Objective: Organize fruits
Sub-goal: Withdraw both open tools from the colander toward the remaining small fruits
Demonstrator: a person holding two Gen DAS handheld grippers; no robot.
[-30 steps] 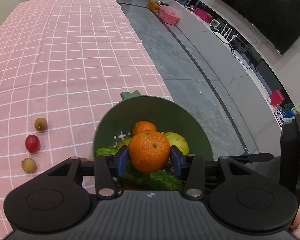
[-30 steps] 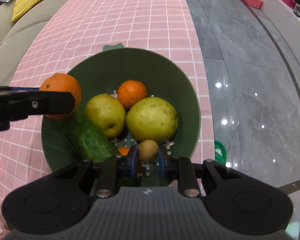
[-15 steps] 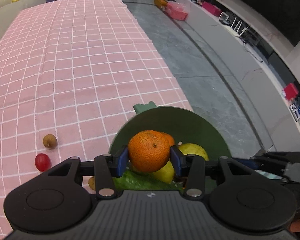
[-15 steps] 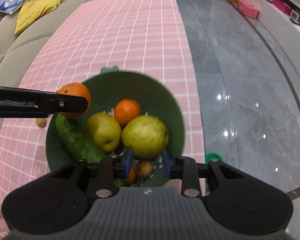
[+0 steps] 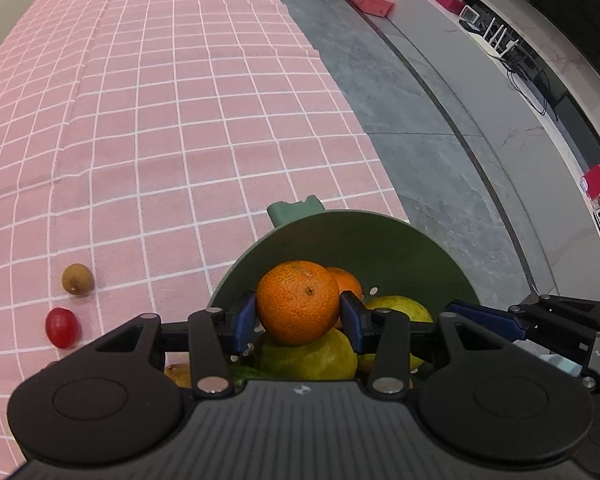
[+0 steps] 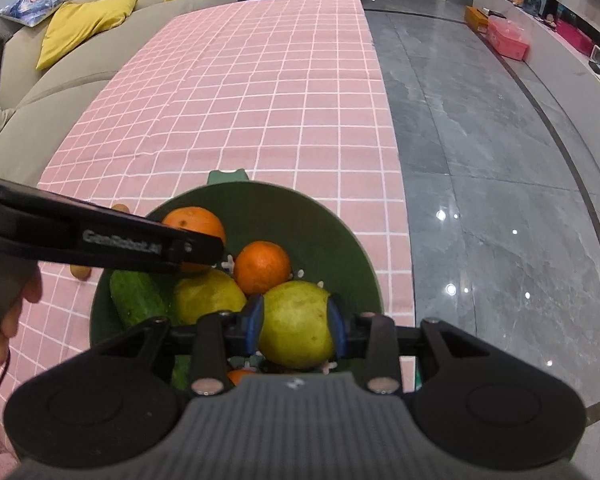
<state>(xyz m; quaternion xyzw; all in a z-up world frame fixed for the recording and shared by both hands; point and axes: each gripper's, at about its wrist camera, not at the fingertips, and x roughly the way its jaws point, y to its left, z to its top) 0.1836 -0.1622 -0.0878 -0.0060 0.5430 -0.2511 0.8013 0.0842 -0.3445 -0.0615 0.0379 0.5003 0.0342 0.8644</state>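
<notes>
Currently my left gripper [image 5: 299, 315] has its blue pads clamped on both sides of a mandarin [image 5: 298, 300], held above the green colander bowl [image 5: 380, 240] at the right edge of the tabletop [image 5: 180, 120]. My right gripper [image 6: 295, 330] stands partly open over the same bowl; a pear [image 6: 294, 326] shows between its jaws, lying below them and not gripped as far as I can tell.

Procedure for the placing step, as I judge it:
1. Lower the mandarin toward a gap beside the second mandarin [image 6: 262, 266] and the smaller pear [image 6: 208, 294], clear of the cucumber [image 6: 138, 298].
2. Release only once the fruit rests on something; dropped on a rounded fruit, it may roll out.
3. Keep the two grippers apart over the bowl.

A longan [image 5: 77, 278] and a red cherry tomato [image 5: 61, 327] remain on the cloth, left of the bowl.
</notes>
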